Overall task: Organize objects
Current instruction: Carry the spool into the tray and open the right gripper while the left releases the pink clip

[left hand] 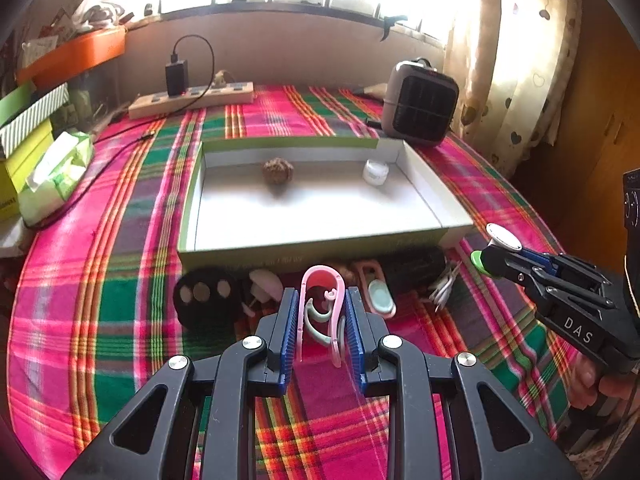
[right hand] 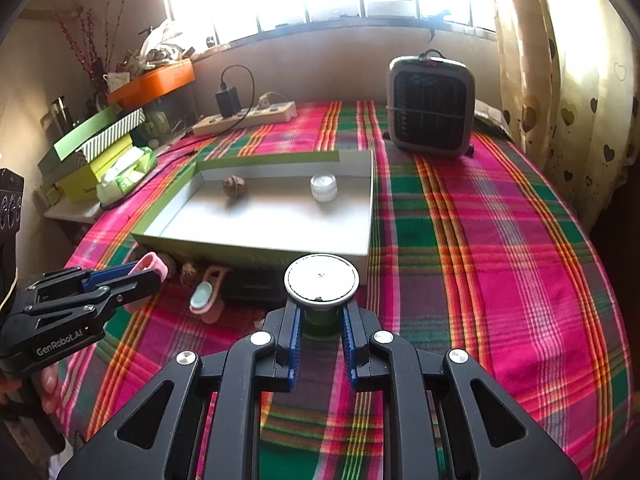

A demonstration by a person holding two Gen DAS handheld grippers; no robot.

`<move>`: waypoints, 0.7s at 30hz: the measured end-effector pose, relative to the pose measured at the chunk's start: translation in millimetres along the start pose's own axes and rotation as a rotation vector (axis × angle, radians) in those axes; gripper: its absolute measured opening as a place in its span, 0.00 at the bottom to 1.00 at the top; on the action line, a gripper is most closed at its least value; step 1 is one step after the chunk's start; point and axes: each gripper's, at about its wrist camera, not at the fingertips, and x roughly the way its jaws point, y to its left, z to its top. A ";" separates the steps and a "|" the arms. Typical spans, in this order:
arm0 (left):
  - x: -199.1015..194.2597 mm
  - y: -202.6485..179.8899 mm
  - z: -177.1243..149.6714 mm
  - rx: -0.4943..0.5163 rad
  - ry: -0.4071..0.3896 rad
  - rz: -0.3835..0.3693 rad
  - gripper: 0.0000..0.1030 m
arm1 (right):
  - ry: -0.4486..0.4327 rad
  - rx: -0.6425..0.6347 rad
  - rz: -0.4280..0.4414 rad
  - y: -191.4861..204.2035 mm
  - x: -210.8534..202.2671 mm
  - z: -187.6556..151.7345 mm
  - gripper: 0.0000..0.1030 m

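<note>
My left gripper (left hand: 322,316) is shut on a pink plastic clip (left hand: 320,280), held above the cloth in front of the green-edged white box (left hand: 248,236). My right gripper (right hand: 321,322) is shut on a green item with a round silver-white top (right hand: 321,280), right of the box's front corner; it also shows in the left wrist view (left hand: 502,240). In the box lie a brown walnut (left hand: 277,170) and a small white jar (left hand: 376,172). In front of the box lie a black round object (left hand: 206,296), a pink plug (left hand: 262,286), another pink clip (left hand: 378,290) and a black block (left hand: 412,268).
The table has a pink and green plaid cloth (right hand: 500,240). A grey fan heater (right hand: 431,108) stands at the back right, a power strip with charger (left hand: 192,98) at the back. Stacked boxes and a tissue pack (left hand: 56,172) lie at the left. A curtain (right hand: 580,80) hangs at the right.
</note>
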 end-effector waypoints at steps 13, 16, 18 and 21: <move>10.6 7.9 35.8 -0.006 -0.010 -0.017 0.21 | -0.028 -0.051 0.019 13.1 14.7 36.1 0.18; 15.3 9.9 43.3 -0.005 -0.014 -0.017 0.21 | -0.026 -0.059 0.019 15.8 22.7 44.1 0.18; 20.1 12.4 45.7 -0.010 -0.005 -0.013 0.21 | -0.023 -0.057 0.025 17.1 27.0 47.4 0.18; 23.8 13.5 48.3 -0.005 0.000 -0.014 0.21 | -0.021 -0.063 0.032 19.2 31.4 50.2 0.18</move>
